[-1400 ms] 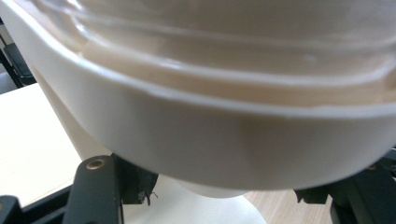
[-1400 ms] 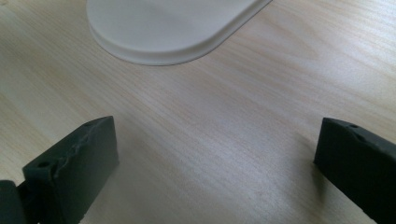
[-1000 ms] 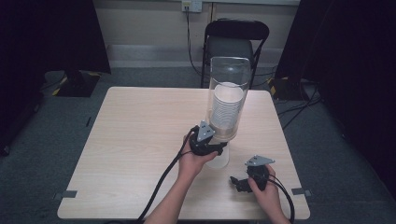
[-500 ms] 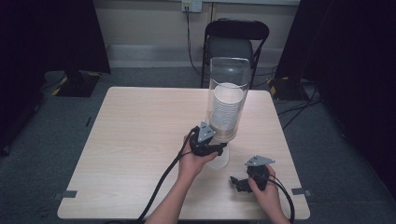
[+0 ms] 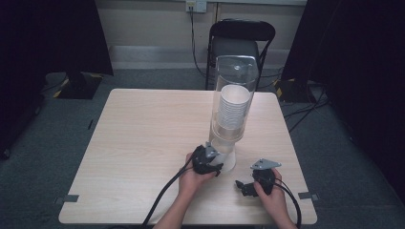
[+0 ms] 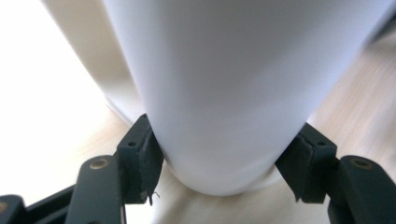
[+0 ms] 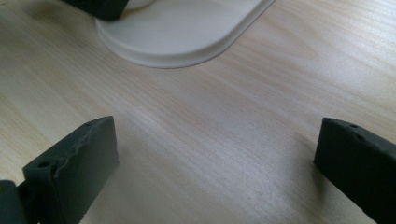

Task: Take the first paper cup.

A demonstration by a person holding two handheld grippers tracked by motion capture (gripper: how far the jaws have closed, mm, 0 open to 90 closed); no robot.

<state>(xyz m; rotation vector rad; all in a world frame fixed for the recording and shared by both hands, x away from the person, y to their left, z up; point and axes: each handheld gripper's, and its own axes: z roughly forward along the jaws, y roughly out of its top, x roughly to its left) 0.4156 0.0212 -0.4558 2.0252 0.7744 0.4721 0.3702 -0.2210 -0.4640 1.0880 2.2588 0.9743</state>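
The left tool [image 5: 216, 164] is reaching forward from the person's left hand [image 5: 193, 175], its jaws pinching the bottom white paper cup [image 6: 219, 107] under the clear cup dispenser [image 5: 232, 107], which is standing upright on the surface [image 5: 143, 138] toward its right side. The right tool [image 5: 244, 186] is lying low on the surface just beside the dispenser's white base [image 7: 187, 32], pointing left, its jaws spread with nothing between them.
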